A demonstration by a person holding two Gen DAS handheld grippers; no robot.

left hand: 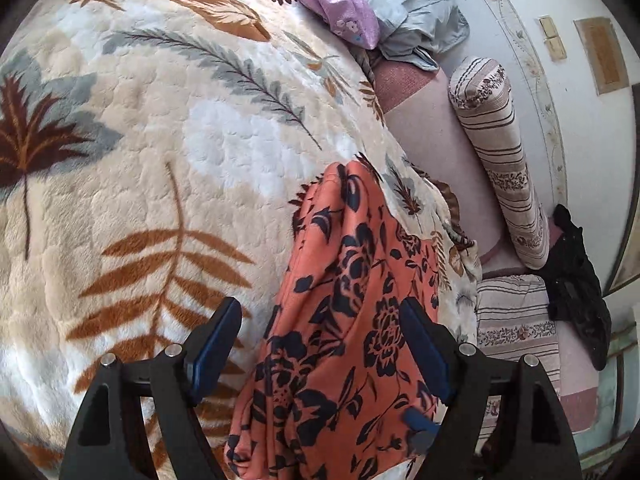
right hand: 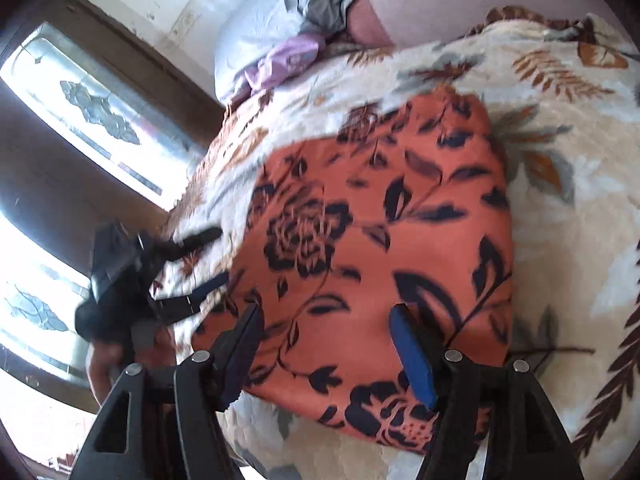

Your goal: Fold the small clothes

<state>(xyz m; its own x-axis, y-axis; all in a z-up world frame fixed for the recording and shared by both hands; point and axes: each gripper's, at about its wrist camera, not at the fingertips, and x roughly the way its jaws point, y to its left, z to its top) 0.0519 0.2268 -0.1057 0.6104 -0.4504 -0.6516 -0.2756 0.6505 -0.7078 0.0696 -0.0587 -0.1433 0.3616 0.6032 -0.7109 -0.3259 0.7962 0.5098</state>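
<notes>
An orange garment with a dark floral print [right hand: 380, 248] lies folded into a rough rectangle on a cream leaf-patterned blanket [right hand: 568, 240]. My right gripper [right hand: 324, 312] is open just above its near part, holding nothing. The left gripper [right hand: 208, 264] shows at the left of the right wrist view, fingers pointing at the garment's left edge. In the left wrist view the garment [left hand: 344, 320] runs from bottom centre upward, and my left gripper [left hand: 320, 304] is open over it, with the right finger [left hand: 424, 348] above the cloth and the left finger [left hand: 216, 344] above the blanket [left hand: 160, 140].
A lilac garment [left hand: 340, 4] and a grey-blue garment [left hand: 408, 8] lie at the far end of the bed. A striped bolster [left hand: 504, 160] and a black cloth [left hand: 576, 280] lie along the wall. Windows [right hand: 80, 120] are on the left in the right wrist view.
</notes>
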